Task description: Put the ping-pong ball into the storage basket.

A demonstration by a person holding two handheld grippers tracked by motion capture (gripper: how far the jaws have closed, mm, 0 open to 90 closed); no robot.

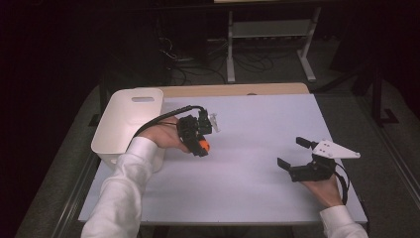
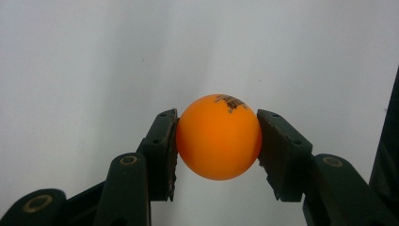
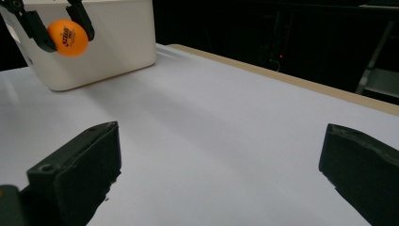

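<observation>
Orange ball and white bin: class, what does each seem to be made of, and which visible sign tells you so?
Orange ball: probably thin plastic with a matte, smooth finish; it has an even colour, a soft sheen and a printed logo.
White bin: likely moulded plastic with a satin finish; it has rounded corners and a cut-out handle slot.

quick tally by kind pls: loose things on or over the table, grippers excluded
Orange ball: 1, clamped between the left gripper's jaws
White bin: 1, at the table's left edge
Total: 2
</observation>
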